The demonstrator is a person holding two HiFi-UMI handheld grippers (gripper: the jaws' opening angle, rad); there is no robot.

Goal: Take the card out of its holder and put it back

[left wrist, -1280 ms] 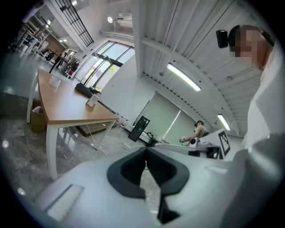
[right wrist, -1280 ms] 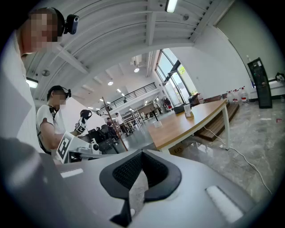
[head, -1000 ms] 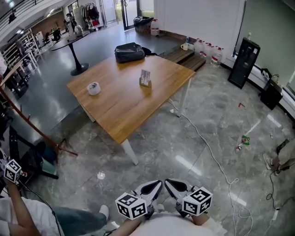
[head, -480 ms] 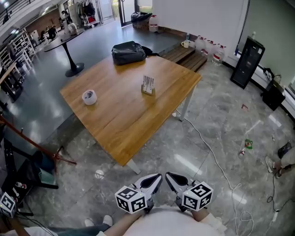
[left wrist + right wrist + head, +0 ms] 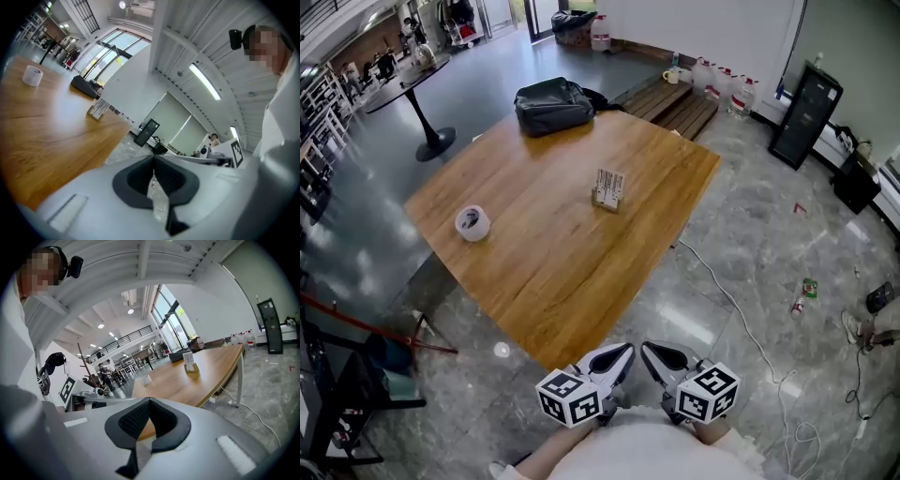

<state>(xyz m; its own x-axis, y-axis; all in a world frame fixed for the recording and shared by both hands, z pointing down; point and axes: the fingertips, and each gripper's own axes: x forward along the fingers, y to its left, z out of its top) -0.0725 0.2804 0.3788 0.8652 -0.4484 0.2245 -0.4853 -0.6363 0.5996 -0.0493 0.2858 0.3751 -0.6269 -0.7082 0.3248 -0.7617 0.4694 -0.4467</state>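
**Both jaws shut and empty, card well out of reach**

The left gripper (image 5: 625, 351) and the right gripper (image 5: 648, 350) sit side by side at the near edge of the head view. Each has its jaws pressed tip to tip with nothing between them. The card (image 5: 610, 182) stands upright in its holder (image 5: 605, 199), out on the bench (image 5: 544, 272) towards the far right, well apart from both grippers. A roll of tape (image 5: 472, 222) lies off to the left and a black bag (image 5: 551, 105) sits at the far corner.

So what could spoil this? First, those closed jaws: if they reach the card without opening, the tips will simply nudge it, and that small holder looks light enough to slide or topple. Second, the pull itself. If one gripper lifts the card while nothing steadies the holder, the holder may come up with it or skid across the smooth wood. Third, the holder may carry more than one card; I cannot tell from here, and a careless pinch could take several. And watch the white cable (image 5: 727, 295) trailing over the floor on the right, a snag for feet.
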